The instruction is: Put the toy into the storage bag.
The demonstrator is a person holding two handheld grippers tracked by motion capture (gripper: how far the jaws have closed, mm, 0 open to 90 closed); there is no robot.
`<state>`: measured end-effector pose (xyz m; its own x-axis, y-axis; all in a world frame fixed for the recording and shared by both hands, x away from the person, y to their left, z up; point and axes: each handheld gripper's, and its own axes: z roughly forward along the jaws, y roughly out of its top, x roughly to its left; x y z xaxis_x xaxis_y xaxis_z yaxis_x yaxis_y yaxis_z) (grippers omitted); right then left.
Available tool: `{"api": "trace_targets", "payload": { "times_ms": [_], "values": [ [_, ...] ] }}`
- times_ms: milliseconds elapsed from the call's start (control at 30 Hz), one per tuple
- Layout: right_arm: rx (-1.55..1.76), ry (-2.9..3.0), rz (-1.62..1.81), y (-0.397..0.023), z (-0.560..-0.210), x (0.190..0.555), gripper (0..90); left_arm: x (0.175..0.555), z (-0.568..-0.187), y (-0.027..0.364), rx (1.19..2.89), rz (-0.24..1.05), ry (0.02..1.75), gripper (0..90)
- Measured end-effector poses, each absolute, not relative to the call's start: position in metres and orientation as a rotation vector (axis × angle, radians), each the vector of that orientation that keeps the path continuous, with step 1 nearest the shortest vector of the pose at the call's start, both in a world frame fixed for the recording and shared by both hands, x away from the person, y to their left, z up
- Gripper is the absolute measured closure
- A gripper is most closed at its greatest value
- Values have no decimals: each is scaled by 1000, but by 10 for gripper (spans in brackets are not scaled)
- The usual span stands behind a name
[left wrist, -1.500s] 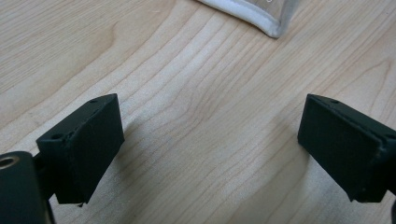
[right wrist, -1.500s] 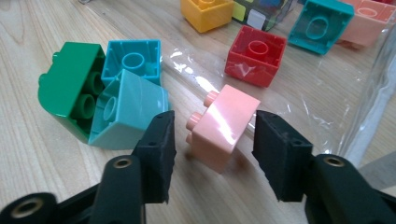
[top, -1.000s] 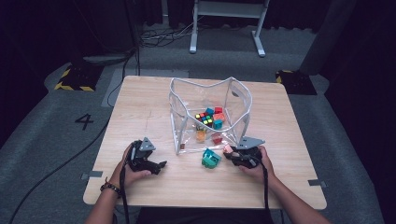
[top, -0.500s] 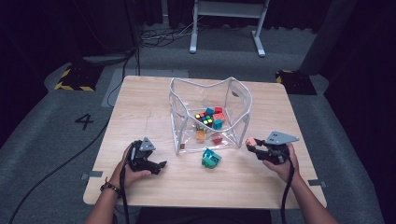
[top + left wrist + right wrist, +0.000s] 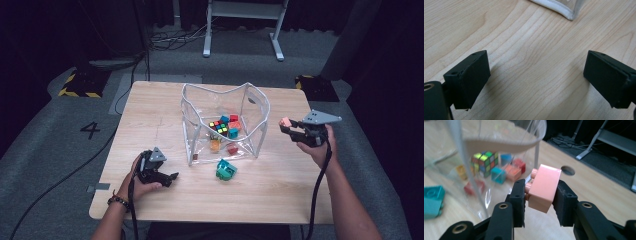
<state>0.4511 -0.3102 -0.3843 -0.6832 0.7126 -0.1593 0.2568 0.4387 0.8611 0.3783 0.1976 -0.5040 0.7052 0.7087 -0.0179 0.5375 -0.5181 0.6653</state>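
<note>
The right gripper [image 5: 539,195] has its 2 black pads clamped on a pink building brick [image 5: 544,187], one pad on each long side, with the brick's studs pointing to the left in the right gripper view. In the high view this gripper [image 5: 290,127] is held off the table, just to the right of the clear bag [image 5: 260,107], and the brick [image 5: 285,121] sits at its tip near the bag's right wall. The left gripper [image 5: 536,75] is released, its 2 jaws spread wide with bare wood between them; in the high view it [image 5: 167,176] rests on the wooden table [image 5: 150,110] at the near left, well apart from the bag. Inside the bag lie a Rubik's cube [image 5: 219,126] and several red, orange and teal blocks. A teal brick [image 5: 226,170] lies on the table just in front of the bag's near side, between the 2 grippers.
</note>
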Motion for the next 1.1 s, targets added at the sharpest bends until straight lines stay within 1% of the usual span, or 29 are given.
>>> {"api": "trace_targets", "payload": {
  "times_ms": [267,500,733,1100],
  "values": [
    [798,2106,1281,-308,-334,473,647,378,-504,198,2252,337,945,71],
    [712,2159,1283,-286,-306,488,646,378,-504,198,2251,336,945,71],
    [645,2230,1300,-261,-295,501,646,378,-504,198,2251,337,945,71],
    [540,2368,1251,-230,-297,525,646,378,-504,198,2251,335,946,71]
  ]
}}
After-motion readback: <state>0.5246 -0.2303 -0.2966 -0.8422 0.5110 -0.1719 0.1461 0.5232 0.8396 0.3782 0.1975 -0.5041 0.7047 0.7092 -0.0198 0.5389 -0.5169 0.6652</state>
